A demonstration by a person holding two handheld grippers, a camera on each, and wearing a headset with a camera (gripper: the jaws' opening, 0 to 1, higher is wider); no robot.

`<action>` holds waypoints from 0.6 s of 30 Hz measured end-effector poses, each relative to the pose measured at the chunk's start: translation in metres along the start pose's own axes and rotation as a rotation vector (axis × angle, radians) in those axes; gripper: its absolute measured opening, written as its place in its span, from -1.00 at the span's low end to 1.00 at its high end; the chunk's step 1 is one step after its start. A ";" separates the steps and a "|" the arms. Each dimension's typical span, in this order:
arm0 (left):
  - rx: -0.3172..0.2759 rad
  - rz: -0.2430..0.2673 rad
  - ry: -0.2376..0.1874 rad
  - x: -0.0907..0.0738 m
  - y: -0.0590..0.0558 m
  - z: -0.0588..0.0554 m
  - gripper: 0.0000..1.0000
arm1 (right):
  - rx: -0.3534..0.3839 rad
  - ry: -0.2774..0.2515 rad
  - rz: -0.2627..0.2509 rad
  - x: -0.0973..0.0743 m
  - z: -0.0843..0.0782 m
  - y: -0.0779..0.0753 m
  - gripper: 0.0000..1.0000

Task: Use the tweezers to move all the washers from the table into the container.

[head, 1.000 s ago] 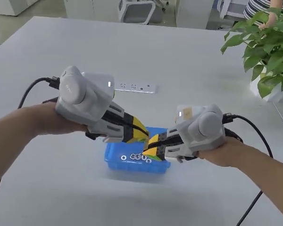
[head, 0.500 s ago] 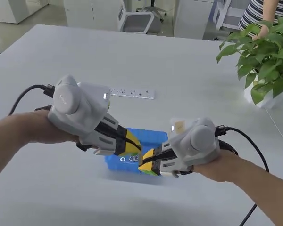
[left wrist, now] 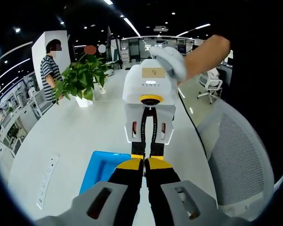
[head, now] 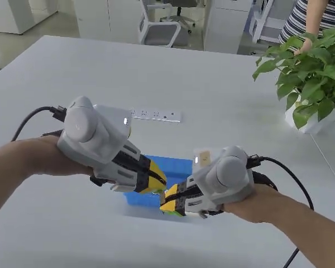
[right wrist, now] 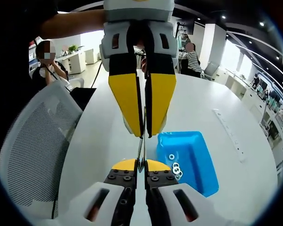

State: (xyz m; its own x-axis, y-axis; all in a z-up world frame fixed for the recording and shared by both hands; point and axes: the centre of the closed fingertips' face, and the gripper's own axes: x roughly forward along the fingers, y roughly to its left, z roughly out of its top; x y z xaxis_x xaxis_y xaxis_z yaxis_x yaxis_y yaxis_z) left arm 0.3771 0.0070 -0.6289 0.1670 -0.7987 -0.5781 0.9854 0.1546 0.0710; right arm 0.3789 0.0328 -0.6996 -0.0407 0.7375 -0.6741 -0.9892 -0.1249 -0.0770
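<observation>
The blue container (head: pixel 176 164) sits on the white table under both grippers. Several washers (right wrist: pixel 175 167) lie inside the container (right wrist: pixel 198 176) in the right gripper view. My left gripper (head: pixel 159 181) and right gripper (head: pixel 166 202) meet tip to tip over its near edge. Thin metal tweezers (right wrist: pixel 141 148) run between them: the right gripper (right wrist: pixel 142 165) is shut on one end, and the left gripper (right wrist: pixel 144 134) is closed around the other. In the left gripper view my own jaws (left wrist: pixel 144 165) are shut, facing the right gripper, with the container (left wrist: pixel 101 169) to the left.
A white power strip (head: pixel 155 115) lies on the table beyond the container. A potted plant (head: pixel 310 72) stands at the far right edge, with a person (head: pixel 307 17) behind it. A mesh chair (right wrist: pixel 35 146) stands beside the table.
Both grippers have drawn closer together and lower over the container's near edge. In the head view they now cover the washers. The camera has shifted as well.
</observation>
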 end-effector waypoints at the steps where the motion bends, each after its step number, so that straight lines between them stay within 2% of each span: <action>1: -0.001 -0.006 0.001 0.000 -0.001 0.000 -0.89 | 0.001 0.006 -0.001 0.000 -0.001 0.000 -0.89; 8: 0.022 -0.011 0.021 -0.001 -0.004 -0.004 -0.89 | -0.012 0.015 -0.003 -0.001 -0.005 0.002 -0.89; 14: 0.045 -0.012 0.080 -0.001 -0.007 -0.021 -0.89 | -0.025 0.040 -0.008 0.000 -0.012 0.003 -0.89; 18: 0.038 -0.017 0.101 0.002 -0.009 -0.031 -0.89 | -0.030 0.057 -0.007 0.001 -0.017 0.005 -0.90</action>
State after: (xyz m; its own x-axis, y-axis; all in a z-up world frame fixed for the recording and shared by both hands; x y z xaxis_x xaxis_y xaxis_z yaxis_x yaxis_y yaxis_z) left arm 0.3674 0.0223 -0.6554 0.1484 -0.7380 -0.6583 0.9889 0.1181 0.0905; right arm 0.3763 0.0214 -0.7132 -0.0247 0.6993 -0.7144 -0.9847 -0.1405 -0.1035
